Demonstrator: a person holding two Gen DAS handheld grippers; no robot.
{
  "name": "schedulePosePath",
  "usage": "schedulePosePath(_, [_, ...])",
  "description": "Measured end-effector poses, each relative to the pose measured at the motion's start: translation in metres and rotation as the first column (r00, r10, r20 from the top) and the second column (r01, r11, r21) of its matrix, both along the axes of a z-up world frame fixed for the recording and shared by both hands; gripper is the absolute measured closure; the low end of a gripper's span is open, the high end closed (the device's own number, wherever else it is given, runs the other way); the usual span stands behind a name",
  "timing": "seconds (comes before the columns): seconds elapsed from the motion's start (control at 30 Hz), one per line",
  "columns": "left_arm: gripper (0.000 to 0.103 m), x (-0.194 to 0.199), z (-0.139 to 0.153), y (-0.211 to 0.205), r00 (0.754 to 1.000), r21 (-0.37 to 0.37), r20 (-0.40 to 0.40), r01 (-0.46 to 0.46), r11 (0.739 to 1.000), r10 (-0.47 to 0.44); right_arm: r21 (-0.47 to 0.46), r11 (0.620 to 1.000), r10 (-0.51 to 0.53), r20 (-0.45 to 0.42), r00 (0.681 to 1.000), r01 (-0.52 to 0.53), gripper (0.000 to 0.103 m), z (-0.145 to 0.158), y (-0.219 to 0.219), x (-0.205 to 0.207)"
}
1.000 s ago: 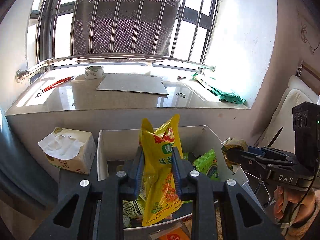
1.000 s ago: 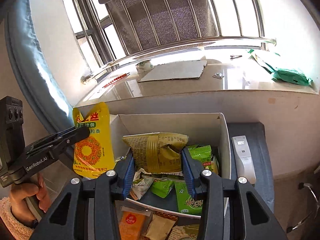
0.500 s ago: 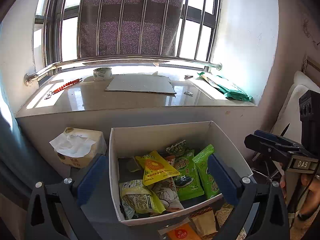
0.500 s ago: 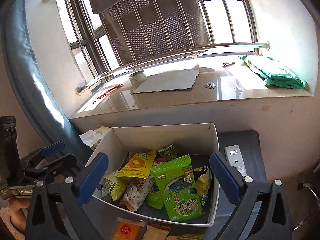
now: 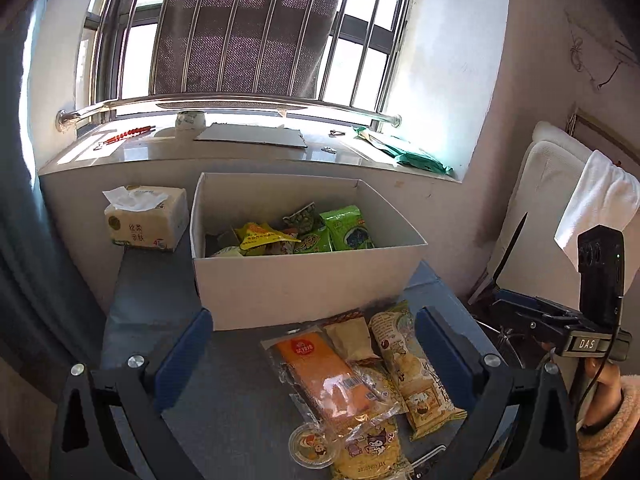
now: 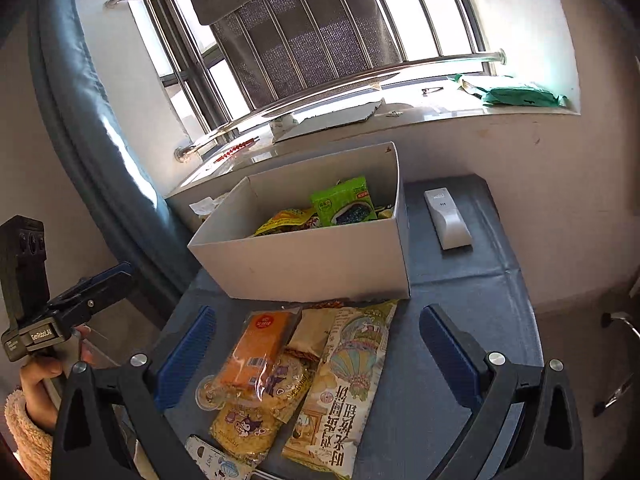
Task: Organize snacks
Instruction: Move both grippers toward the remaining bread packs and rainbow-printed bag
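Note:
A white cardboard box (image 5: 304,280) (image 6: 312,264) stands on the blue-grey table and holds several yellow and green snack packets (image 5: 304,232) (image 6: 344,204). In front of it lie loose snacks: an orange packet in clear wrap (image 5: 324,376) (image 6: 256,348), a tall cream packet with balloon art (image 5: 412,364) (image 6: 344,388), a small beige packet (image 5: 352,338) and a yellow noodle packet (image 5: 368,448) (image 6: 244,432). My left gripper (image 5: 314,350) is open and empty above these snacks. My right gripper (image 6: 316,354) is open and empty above them too.
A tissue pack (image 5: 146,222) stands left of the box. A white remote-like device (image 6: 446,220) lies right of the box. A windowsill (image 5: 240,148) with cardboard and a green bag runs behind. A bed and white towel (image 5: 596,204) are at the right.
Both grippers let go of their snack packets into the box, opened wide, and pulled back and down to the loose snacks in front of the box.

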State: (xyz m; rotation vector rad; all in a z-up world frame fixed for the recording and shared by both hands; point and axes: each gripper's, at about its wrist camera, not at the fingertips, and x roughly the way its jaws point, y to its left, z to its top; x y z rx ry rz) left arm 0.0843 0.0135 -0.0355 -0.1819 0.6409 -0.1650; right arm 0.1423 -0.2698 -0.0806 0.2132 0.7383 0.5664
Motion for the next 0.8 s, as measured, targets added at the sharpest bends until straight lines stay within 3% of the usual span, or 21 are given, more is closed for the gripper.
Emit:
schedulePosePath(0.23, [0.000,-0.044,-0.054,-0.005,0.994,-0.120,-0.102,-0.053,0.991,0.040,0.014,0.998,-0.055,-0.195,0.979,0.059,0.000,-0.066,-0.030,-0.046])
schedulePosePath(0.33, [0.000,-0.047,-0.061,-0.010,0.990,-0.085,-0.130,-0.066,0.994,0.055,-0.031,0.998,-0.060,-0.180,0.982,0.055,0.000,-0.068,-0.029,-0.047])
schedulePosePath(0.4, [0.000,-0.047,-0.060,-0.012,0.991,-0.099,-0.128,-0.055,0.994,0.042,-0.015,0.998,-0.061,-0.164,0.985,0.059,0.000,-0.067,-0.026,-0.042])
schedulePosePath(0.53, [0.000,-0.048,-0.055,-0.017,0.993,-0.080,-0.113,-0.053,0.995,0.044,-0.068,0.997,-0.037,-0.211,0.977,0.023,0.000,-0.072,-0.006,-0.018])
schedulePosePath(0.67, [0.000,-0.051,-0.051,-0.015,0.993,-0.075,-0.101,-0.060,0.995,0.053,-0.092,0.995,0.004,-0.216,0.976,-0.024,0.000,-0.076,0.015,0.004])
schedulePosePath(0.8, [0.000,-0.048,-0.053,-0.012,0.991,-0.078,-0.118,-0.071,0.994,0.062,-0.173,0.983,0.021,-0.220,0.975,-0.061,0.000,-0.083,0.037,0.027])
